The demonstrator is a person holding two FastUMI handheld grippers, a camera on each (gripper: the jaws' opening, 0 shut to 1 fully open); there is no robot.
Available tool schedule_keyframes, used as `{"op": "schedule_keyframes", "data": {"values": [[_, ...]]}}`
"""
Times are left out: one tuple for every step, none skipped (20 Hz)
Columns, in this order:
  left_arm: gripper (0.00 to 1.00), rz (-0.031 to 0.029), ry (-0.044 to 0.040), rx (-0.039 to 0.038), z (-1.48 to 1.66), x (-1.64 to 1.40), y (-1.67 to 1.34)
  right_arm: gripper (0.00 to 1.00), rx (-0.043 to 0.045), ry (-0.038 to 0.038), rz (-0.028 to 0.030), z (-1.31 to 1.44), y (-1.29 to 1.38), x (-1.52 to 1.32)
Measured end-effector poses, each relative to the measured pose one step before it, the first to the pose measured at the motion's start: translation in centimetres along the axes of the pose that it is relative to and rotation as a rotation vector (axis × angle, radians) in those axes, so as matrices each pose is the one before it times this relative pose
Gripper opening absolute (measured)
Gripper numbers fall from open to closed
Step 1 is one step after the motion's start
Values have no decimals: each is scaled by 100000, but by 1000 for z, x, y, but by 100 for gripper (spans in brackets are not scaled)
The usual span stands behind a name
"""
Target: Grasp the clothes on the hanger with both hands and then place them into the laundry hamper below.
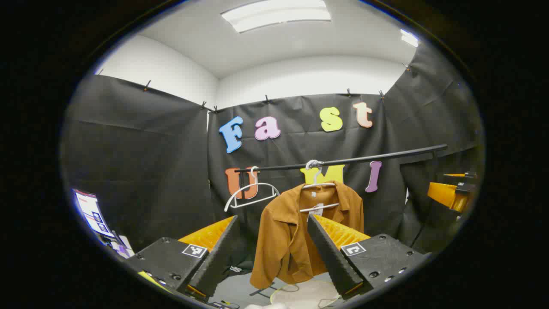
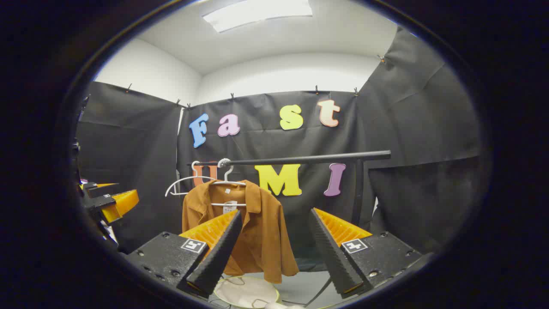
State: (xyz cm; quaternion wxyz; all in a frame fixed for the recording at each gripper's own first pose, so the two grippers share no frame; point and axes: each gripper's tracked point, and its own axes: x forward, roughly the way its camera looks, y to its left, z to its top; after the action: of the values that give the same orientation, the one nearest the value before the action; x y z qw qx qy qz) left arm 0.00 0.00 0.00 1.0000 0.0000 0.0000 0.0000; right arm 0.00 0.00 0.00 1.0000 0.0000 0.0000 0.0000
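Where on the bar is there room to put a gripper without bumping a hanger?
The bar is bare from the brown shirt on its hanger out to the upright post. That stretch looks free. The other end is crowded: the empty hanger hangs right beside the shirt.

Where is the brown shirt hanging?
The brown shirt hangs on a white hanger from the black rail, right of an empty hanger, above the hamper.

Both the left gripper (image 1: 272, 253) and the right gripper (image 2: 274, 251) are held level and pointing forward, side by side, jaws spread wide, gripping nothing.
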Motion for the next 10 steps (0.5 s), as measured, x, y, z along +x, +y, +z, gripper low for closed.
{"op": "schedule_keyframes", "data": {"values": [[99, 400, -297, -26, 98, 23, 222, 100, -5, 117, -69, -62, 88, 32], [99, 288, -399, 128, 10, 2, 319, 100, -236, -4, -165, 50, 124, 25], [99, 3, -590, -213, 114, 44, 191, 100, -522, 149, -171, -107, 70, 31], [99, -1164, -1276, -407, 188, 67, -178, 100, -411, -178, -120, -57, 44, 35], [99, -712, -1233, -588, 176, 53, -174, 100, -288, -144, -3, 130, 178, 195], [99, -226, -591, -313, -152, 55, 235, 100, -144, -104, -177, -25, 87, 115], [99, -96, 101, -33, -150, 128, 139, 100, -70, 110, -188, -84, 23, 41], [99, 105, 271, 191, -53, 7, 85, 100, -115, 244, -166, -92, 114, 129], [99, 129, 295, 293, -124, 93, 112, 100, -130, 280, -346, -206, 61, 13], [99, 343, 290, 425, -129, -51, 138, 100, -29, 275, -80, -94, 62, 60]]}}
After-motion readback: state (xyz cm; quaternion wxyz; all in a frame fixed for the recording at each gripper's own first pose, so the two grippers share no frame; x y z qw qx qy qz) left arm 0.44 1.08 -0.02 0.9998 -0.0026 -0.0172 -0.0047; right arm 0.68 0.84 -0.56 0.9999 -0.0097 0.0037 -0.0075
